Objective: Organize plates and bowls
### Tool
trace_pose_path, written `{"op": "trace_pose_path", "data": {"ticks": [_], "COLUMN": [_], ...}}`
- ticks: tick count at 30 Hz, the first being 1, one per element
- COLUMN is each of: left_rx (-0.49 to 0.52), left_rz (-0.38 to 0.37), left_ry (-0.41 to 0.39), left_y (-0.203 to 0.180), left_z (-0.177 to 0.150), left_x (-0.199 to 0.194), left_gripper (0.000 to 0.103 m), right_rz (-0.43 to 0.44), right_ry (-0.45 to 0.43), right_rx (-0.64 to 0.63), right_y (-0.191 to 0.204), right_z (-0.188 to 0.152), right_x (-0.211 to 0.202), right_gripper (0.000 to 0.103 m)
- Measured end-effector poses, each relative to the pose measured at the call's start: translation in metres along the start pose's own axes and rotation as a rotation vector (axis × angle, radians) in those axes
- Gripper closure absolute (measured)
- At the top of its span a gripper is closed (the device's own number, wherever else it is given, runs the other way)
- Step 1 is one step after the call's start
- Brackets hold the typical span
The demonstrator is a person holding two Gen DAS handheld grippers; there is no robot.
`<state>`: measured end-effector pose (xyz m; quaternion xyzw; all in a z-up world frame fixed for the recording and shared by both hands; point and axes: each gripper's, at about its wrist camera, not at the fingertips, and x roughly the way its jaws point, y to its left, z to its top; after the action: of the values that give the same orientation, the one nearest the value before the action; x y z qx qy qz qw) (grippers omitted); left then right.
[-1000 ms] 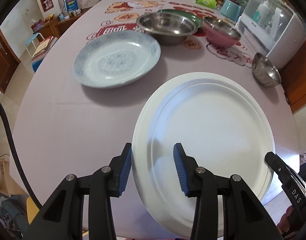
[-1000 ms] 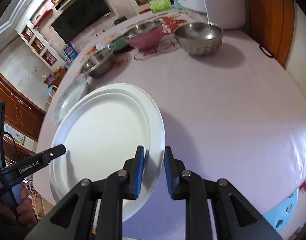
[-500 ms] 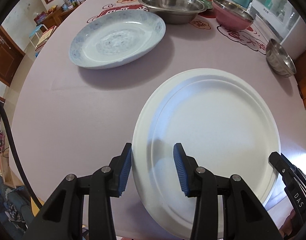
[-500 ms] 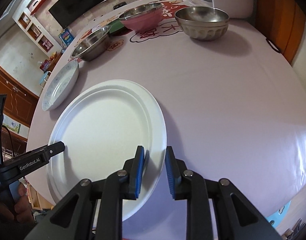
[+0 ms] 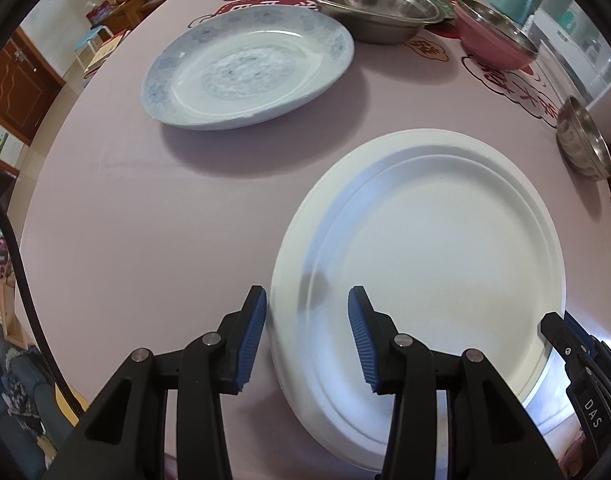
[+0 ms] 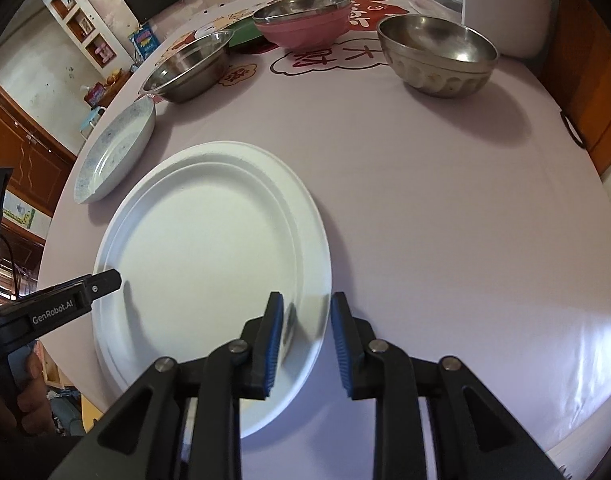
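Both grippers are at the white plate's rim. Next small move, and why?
Probably back both grippers off and up. The white plate looks to be lying flat on the table. The right gripper has just been opening; its pads straddle the rim with gaps on both sides. The left gripper also stands open around the opposite rim. Neither holds it, so this looks like a finished placement.

1. The wide plate (image 5: 445,240) lay flat on the tabletop (image 5: 145,220), nearest to me.
2. My left fingers (image 5: 251,336) straddled its left rim; my right fingers (image 6: 271,340) straddled its right rim.
3. Beyond it to the left lay the patterned plate (image 5: 245,68).
4. Behind that stood the broad steel bowl (image 5: 369,4), then the pink-sided bowl (image 5: 493,40) to its right.
5. The small steel bowl (image 6: 437,56) stood apart at far right.
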<state>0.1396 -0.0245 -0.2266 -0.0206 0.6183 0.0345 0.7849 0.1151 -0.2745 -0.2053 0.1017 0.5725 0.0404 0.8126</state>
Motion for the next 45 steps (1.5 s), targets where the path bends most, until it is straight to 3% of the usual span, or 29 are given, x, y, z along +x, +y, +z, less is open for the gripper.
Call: {"op": "trace_pose_path", "data": {"ticks": [2, 4, 13, 17, 34, 45], "left_rx": [-0.016, -0.035, -0.077, -0.09, -0.038, -0.095], "left_rz": [0.005, 0.006, -0.038, -0.059, -0.154, -0.196], "left_ry": [-0.004, -0.018, -0.101, -0.129, -0.186, -0.195], "left_y": [0.002, 0.006, 0.028, 0.045, 0.101, 0.1], "left_z": [0.001, 0.002, 0.002, -0.005, -0.065, -0.061], "left_x": [-0.002, -0.007, -0.039, -0.054, -0.096, -0.097], "left_gripper": [0.058, 0.054, 0.047, 0.047, 0.047, 0.047], "right_rz": [-0.005, -0.013, -0.033, -0.027, -0.009, 0.0], "right_ry": [-0.005, -0.011, -0.064, -0.1, -0.15, -0.184], "right_rx": [-0.004, -0.011, -0.045, -0.063, -0.112, -0.183], "right_y": [-0.001, -0.001, 0.018, 0.037, 0.104, 0.103], "right_z": [0.003, 0.007, 0.012, 0.004, -0.054, -0.043], "right_x": [-0.002, -0.005, -0.031, -0.045, -0.077, -0.092], "right_gripper": [0.062, 0.058, 0.056, 0.046, 0.04, 0.031]}}
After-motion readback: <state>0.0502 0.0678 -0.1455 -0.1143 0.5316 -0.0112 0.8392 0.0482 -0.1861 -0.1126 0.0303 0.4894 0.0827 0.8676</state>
